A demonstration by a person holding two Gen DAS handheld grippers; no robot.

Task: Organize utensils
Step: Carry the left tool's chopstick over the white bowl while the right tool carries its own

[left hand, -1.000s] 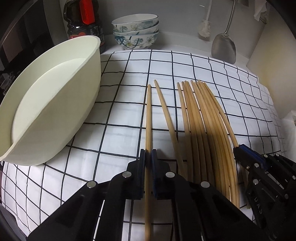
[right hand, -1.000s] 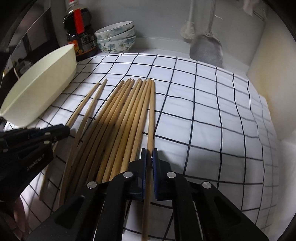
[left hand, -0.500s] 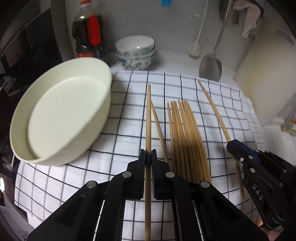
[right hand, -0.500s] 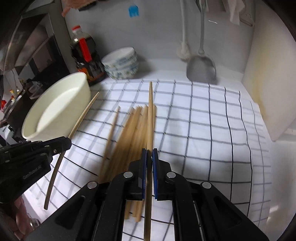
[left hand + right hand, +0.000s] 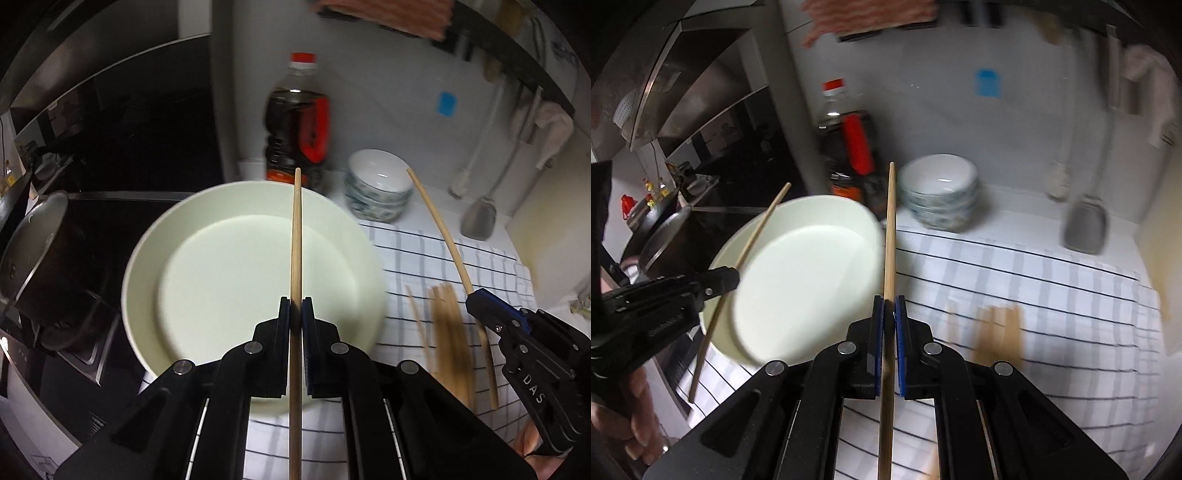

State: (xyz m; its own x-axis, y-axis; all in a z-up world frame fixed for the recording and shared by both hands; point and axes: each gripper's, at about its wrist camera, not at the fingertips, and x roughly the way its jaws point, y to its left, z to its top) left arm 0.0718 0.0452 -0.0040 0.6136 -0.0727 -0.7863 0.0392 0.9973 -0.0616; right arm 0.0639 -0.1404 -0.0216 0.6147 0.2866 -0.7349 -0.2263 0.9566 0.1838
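Overhead, chopstick (image 5: 295, 236) across basin rim (image 5: 133, 266)

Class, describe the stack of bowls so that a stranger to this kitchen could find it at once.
Start at the checked cloth and go to its far edge by the wall. The stack of bowls stands there, right of the dark sauce bottle. Unlike the big plain cream basin, these are small, nested and blue-patterned.

My view: chopstick pile (image 5: 997, 328) smeared by motion blur, count unreadable. Held chopstick (image 5: 295, 369) runs off bottom edge. Checked cloth (image 5: 1052, 295) lines blurred.
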